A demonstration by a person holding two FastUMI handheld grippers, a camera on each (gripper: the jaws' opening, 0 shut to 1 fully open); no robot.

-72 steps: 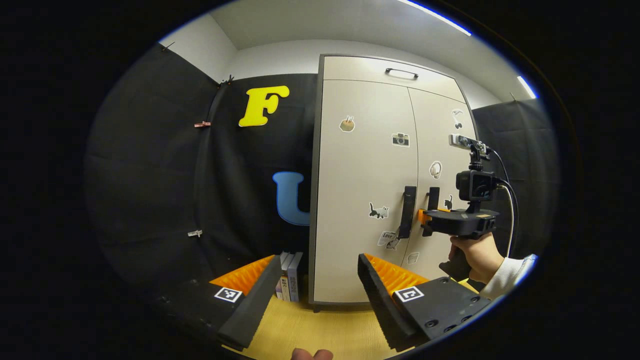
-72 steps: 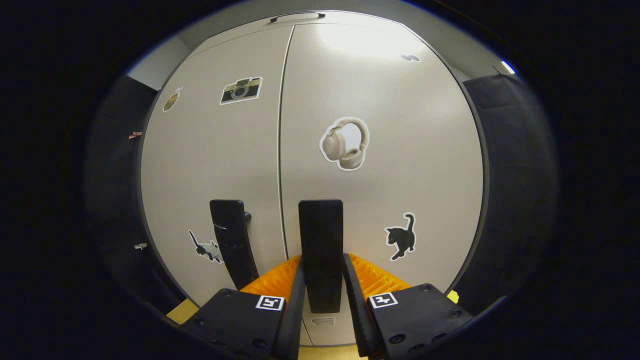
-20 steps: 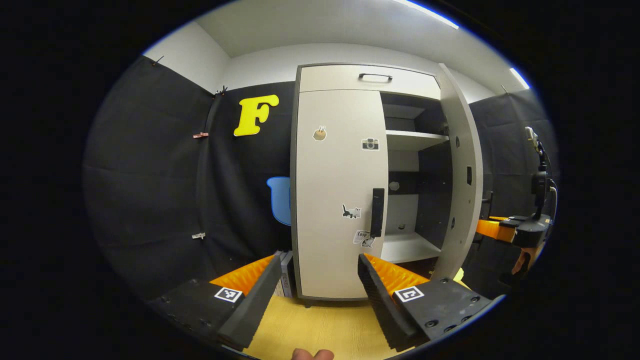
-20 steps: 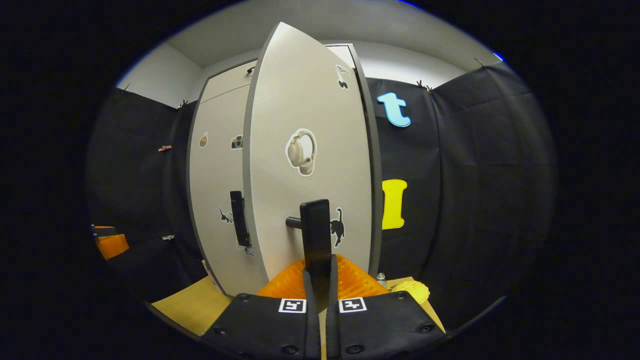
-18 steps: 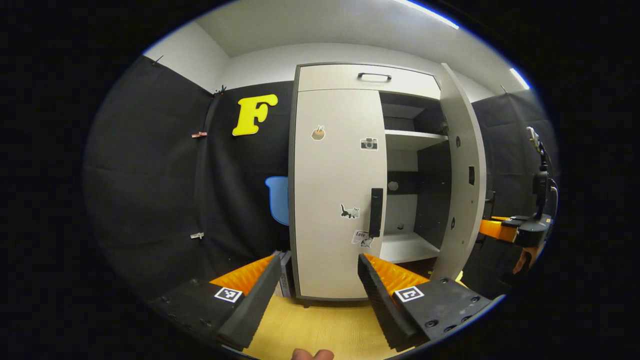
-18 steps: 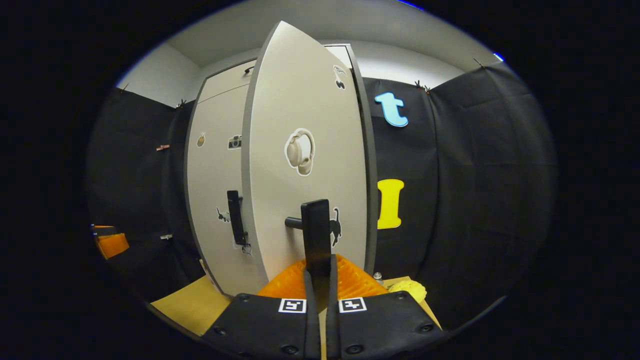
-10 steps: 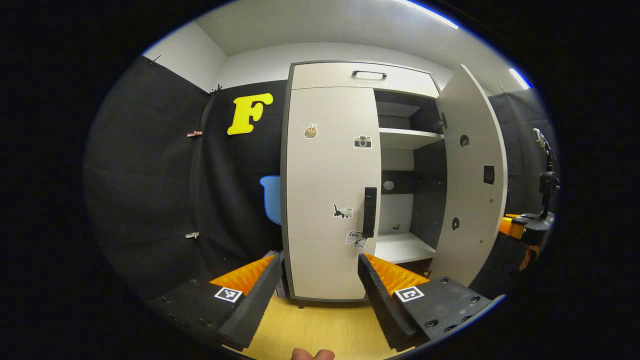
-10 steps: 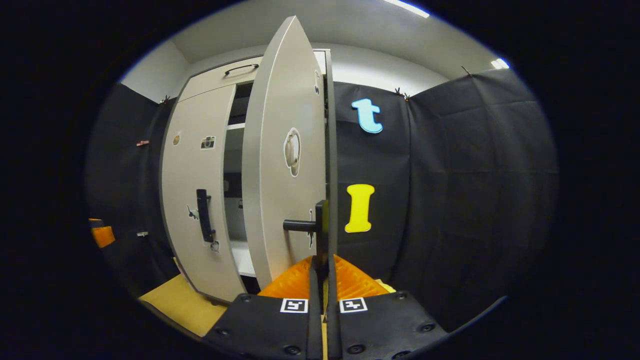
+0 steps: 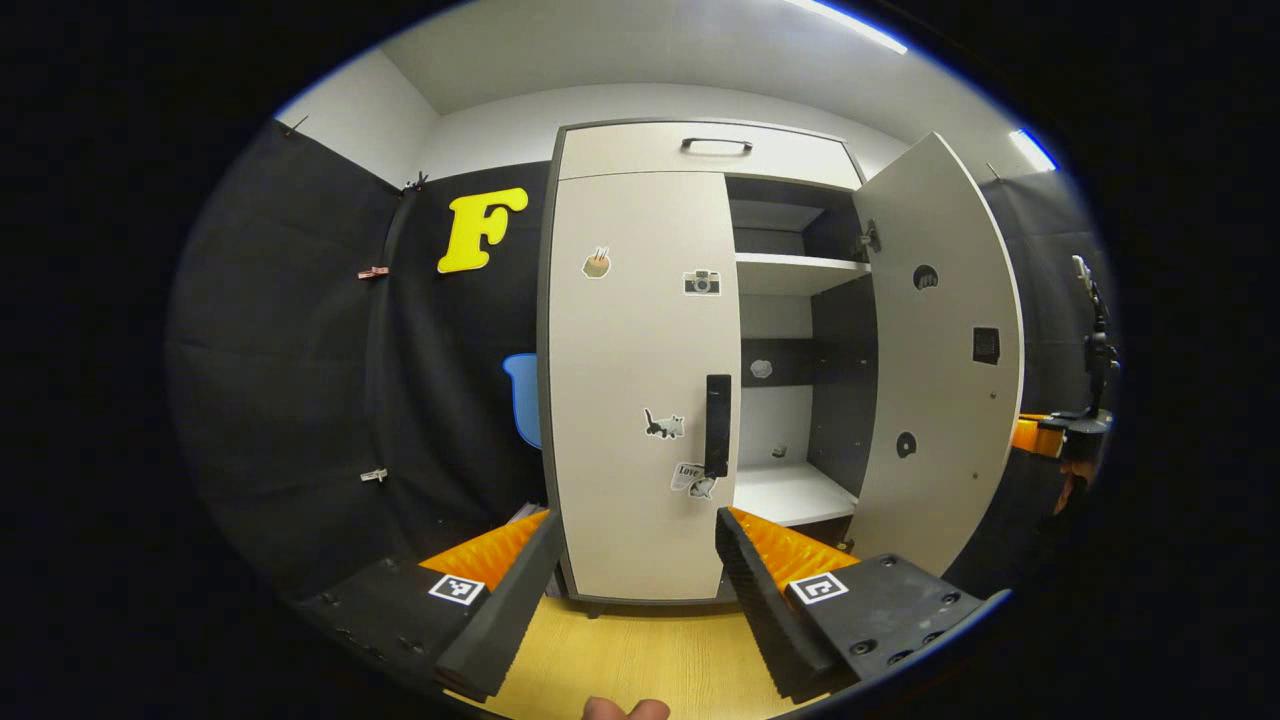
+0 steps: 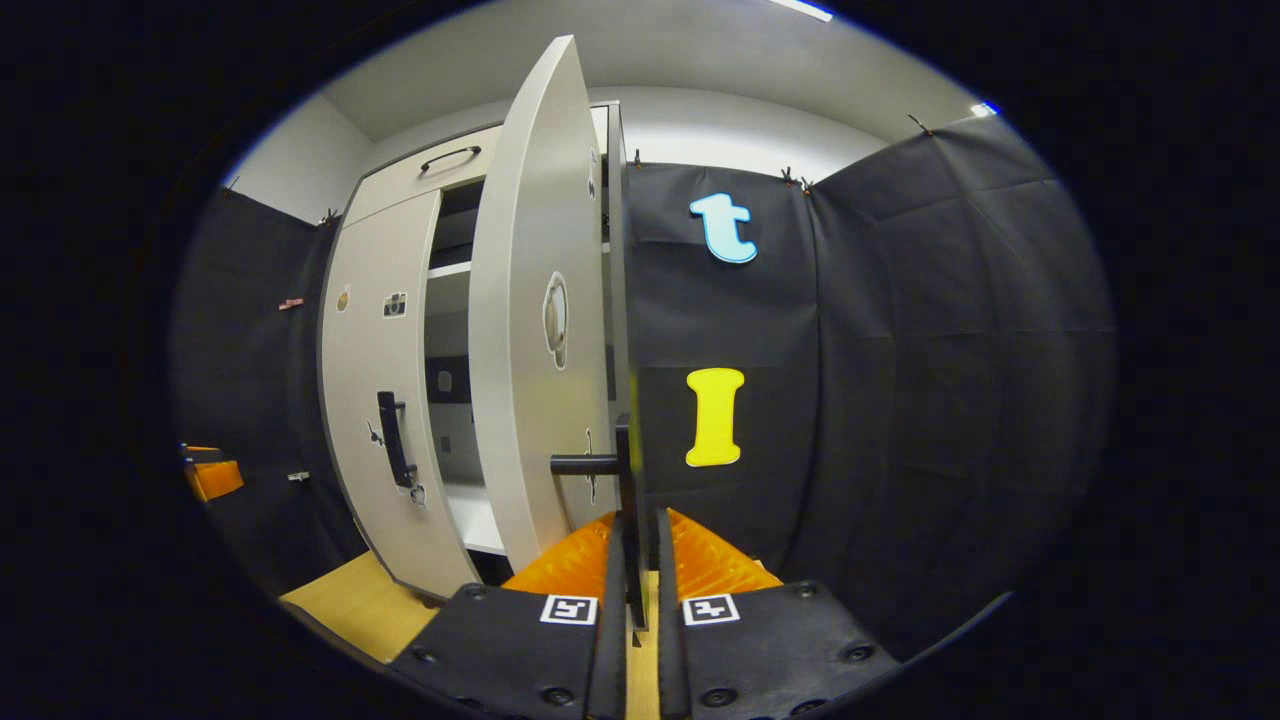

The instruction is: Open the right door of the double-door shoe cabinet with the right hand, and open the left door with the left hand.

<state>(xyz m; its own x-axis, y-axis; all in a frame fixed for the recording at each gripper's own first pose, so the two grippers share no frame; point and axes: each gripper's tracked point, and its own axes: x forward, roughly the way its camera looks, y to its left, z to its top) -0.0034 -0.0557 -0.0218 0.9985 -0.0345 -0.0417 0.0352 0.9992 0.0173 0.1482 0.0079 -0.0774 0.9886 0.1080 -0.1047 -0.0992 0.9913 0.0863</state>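
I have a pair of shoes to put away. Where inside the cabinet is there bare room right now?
The lower shelf, between the shut left door and the swung-out right door, looks bare. The upper shelf also looks free. The right tool grips the right door's handle, crowding that side.

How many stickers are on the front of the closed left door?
4: a cup sticker upper left, a camera sticker upper right, a cat sticker beside the handle, and a small sticker below the handle, which may hide part of it.
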